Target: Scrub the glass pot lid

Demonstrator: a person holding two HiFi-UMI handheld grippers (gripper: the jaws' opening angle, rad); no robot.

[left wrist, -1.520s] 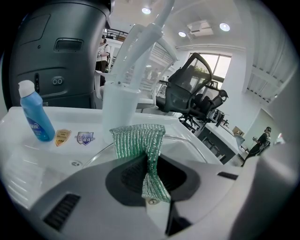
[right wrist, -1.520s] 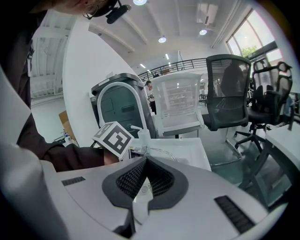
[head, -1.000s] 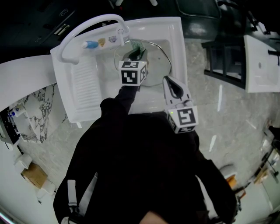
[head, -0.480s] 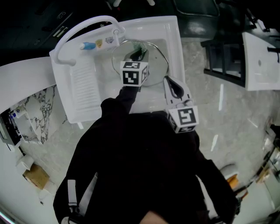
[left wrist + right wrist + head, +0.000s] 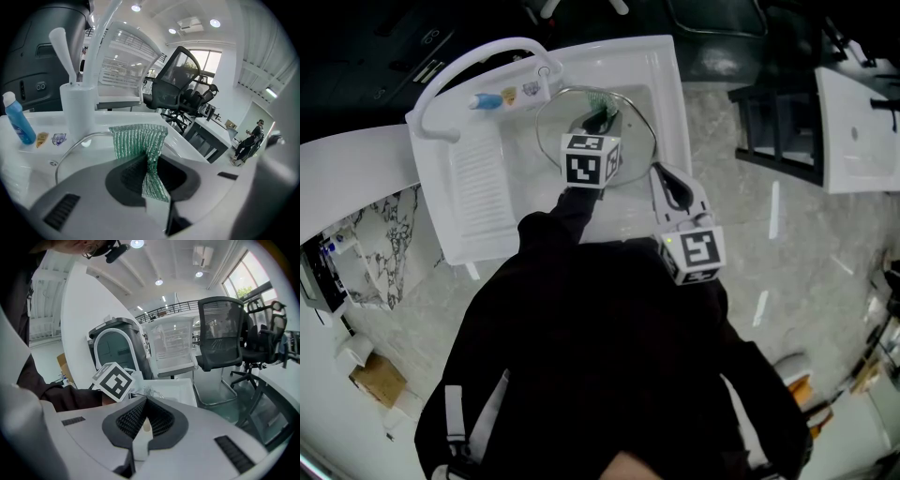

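Observation:
A glass pot lid point(image 5: 630, 122) with a metal rim lies tilted in the white sink point(image 5: 667, 70). My left gripper point(image 5: 598, 118) reaches over the lid's middle, shut on a green scrubbing cloth point(image 5: 594, 99). In the left gripper view the cloth point(image 5: 139, 139) sticks out past the jaws of the left gripper point(image 5: 151, 166), above the lid's rim point(image 5: 70, 147). My right gripper point(image 5: 655, 172) sits at the lid's near right edge. Its jaws are closed in the right gripper view point(image 5: 146, 422), with a thin pale edge pinched between them.
A curved white faucet point(image 5: 473, 61) arches over the sink's left side. A blue bottle point(image 5: 485, 97) lies on the back ledge, above a ribbed drainboard point(image 5: 483, 187). The floor is marble. A black frame point(image 5: 778, 122) and a white table point(image 5: 858, 131) stand to the right.
The lid has shifted a little to the left in the sink. The left gripper with the cloth has moved slightly over it. The right gripper has stayed in place.

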